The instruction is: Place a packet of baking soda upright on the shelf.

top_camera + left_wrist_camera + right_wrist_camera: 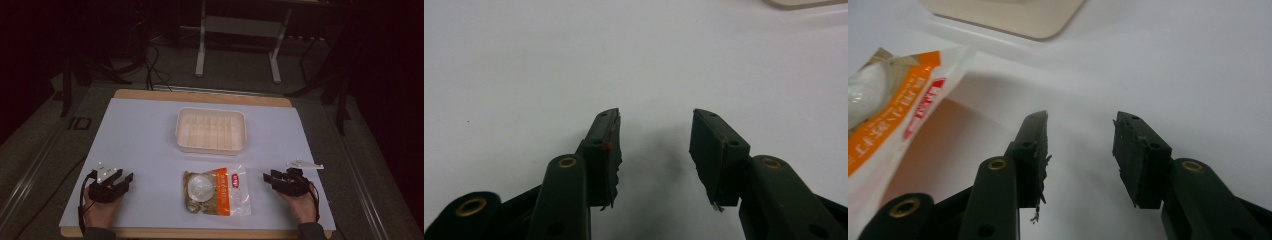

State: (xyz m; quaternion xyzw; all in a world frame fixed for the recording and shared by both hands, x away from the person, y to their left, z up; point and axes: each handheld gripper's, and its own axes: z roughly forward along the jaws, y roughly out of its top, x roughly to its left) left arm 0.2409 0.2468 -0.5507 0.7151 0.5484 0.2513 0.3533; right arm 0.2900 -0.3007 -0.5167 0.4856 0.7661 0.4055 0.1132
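Item 1, packet point(216, 192): a clear plastic food bag with an orange band and a red label, holding a pale round lump inside. It lies flat on the table's point(135, 135) white top, at six o'clock from the centre, near my edge, between my two grippers. In the right gripper view its sealed end point(903, 100) sits at ten o'clock from my jaws, close but apart from them.

Handling, as I judge it: light, soft and crinkly; the film looks glossy and likely slippery; the lump inside may squash if pinched. Best hold is the flat, empty margin at the bag's three o'clock end, beyond the orange band, where the film can be nipped without pressing the contents.

Item 2, right gripper point(268, 176): at three o'clock from the packet, well short of touching it, jaws pointing toward it. Jaws spread wide, nothing between them; bare table shows in the gap.

Item 3, left gripper point(125, 179): at nine o'clock from the packet, farther off than the right one. Jaws also parted and empty over plain white surface.

Item 4, tray point(211, 130): shallow, cream, rectangular with rounded corners, empty as far as I can see, at twelve o'clock from the packet, a clear gap between them. Its corner point(1048, 22) shows at twelve o'clock in the right gripper view.

Item 5, metal frame legs point(200, 50) stand on the floor beyond the table, at twelve o'clock.
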